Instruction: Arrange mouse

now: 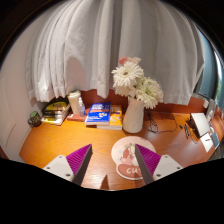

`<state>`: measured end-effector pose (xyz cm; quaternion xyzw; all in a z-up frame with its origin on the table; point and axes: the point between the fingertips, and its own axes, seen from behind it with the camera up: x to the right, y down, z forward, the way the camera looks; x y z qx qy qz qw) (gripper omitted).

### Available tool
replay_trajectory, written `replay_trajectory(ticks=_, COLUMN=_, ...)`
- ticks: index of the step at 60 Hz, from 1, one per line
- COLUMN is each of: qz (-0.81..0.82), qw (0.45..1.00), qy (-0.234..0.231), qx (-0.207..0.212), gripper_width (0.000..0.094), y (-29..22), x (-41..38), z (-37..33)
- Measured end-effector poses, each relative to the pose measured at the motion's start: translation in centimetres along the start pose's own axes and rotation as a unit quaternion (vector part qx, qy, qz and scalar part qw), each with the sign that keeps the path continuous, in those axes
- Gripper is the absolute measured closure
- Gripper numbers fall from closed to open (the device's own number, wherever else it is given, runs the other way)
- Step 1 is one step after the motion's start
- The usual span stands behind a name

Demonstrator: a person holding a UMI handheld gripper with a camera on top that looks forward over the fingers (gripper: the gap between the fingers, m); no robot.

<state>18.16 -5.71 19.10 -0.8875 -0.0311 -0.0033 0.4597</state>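
My gripper is open and empty, low over a wooden desk. Its magenta pads stand wide apart. A round white mouse pad with a pink cartoon print lies flat on the desk between the fingers, close to the right finger, which covers its right edge. I cannot make out a mouse anywhere in this view.
A white vase of white flowers stands just beyond the mouse pad. Books and small items line the back of the desk at the left. A white object and a small box sit at the right. White curtains hang behind.
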Motion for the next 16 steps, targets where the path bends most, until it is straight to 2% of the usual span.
replay_trajectory(ticks=16, qz=0.010, qw=1.000, qy=-0.006, qx=0.006, gripper_width=0.0072, y=1.8, x=-4.7, z=-3.1)
